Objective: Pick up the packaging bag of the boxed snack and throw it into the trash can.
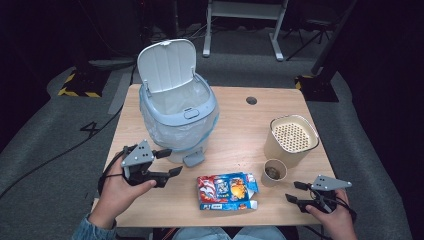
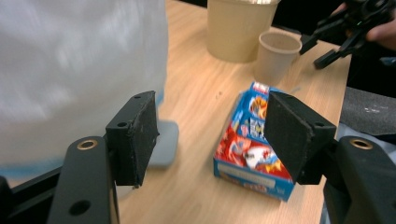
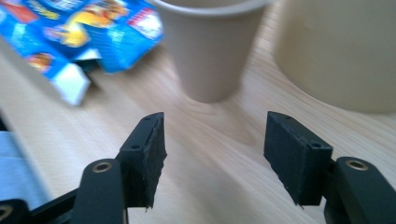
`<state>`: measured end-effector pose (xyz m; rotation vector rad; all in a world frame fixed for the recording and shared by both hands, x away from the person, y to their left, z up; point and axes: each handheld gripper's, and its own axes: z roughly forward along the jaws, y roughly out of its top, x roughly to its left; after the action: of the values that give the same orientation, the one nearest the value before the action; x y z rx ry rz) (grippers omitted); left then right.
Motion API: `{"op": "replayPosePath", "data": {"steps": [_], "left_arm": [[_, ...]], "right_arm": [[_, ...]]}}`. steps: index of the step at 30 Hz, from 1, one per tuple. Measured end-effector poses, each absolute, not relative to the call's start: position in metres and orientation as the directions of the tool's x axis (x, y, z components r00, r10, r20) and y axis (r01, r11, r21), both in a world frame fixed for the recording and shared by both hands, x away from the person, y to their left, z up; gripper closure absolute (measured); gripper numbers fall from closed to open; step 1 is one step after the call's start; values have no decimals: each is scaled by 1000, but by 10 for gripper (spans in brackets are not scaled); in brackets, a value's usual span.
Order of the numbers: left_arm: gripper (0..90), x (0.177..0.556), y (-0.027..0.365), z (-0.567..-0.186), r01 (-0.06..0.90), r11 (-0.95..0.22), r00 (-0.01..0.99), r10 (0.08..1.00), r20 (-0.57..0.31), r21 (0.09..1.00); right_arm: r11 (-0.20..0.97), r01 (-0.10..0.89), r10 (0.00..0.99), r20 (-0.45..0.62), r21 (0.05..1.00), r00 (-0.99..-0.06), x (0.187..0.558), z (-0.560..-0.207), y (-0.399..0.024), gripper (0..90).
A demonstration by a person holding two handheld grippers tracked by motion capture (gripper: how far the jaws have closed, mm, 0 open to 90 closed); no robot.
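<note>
In the high view, the left tool (image 1: 170, 162) sits at the near left of the worktop (image 1: 235, 120), jaws spread with nothing between them, pointing right at the foot of the bin (image 1: 177, 107), whose lid stands open. The snack box (image 1: 227, 191) lies flat near the front edge, right of that tool. The right tool (image 1: 296, 192) rests at the near right corner, jaws apart and empty, pointing left toward the paper cup (image 1: 274, 171). Behind the cup stands the beige container (image 1: 293, 140).

In the left gripper view, the left tool (image 2: 210, 135) gapes wide over bare wood; the bin's liner (image 2: 79, 70) is at the left, and the snack box (image 2: 254, 149) lies past the right jaw, untouched.

In the right gripper view, the right tool (image 3: 215, 149) stands open and holds nothing. The paper cup (image 3: 210, 46) is upright just beyond the jaws, the snack box (image 3: 74, 32) far left, the beige container (image 3: 341, 51) right.
</note>
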<state>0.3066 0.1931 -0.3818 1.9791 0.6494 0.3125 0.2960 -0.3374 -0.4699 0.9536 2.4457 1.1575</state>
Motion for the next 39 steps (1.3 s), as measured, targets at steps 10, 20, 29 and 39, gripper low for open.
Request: {"op": "replayPosePath", "data": {"steps": [10, 20, 29, 39], "left_arm": [[352, 306, 195, -450, 419, -376, 788, 603, -126, 826], [344, 313, 194, -484, 444, -428, 776, 623, -99, 787], [338, 317, 189, -495, 439, -451, 792, 603, -97, 777], [338, 315, 183, -499, 426, -464, 812, 575, -101, 777]], "right_arm": [[527, 352, 538, 18, 774, -843, 279, -457, -297, 400], [595, 286, 460, -26, 752, -888, 289, -466, -254, 501], [629, 257, 461, -86, 733, -883, 299, -471, -233, 593], [675, 255, 462, -127, 692, -878, 309, -477, -225, 804]]}}
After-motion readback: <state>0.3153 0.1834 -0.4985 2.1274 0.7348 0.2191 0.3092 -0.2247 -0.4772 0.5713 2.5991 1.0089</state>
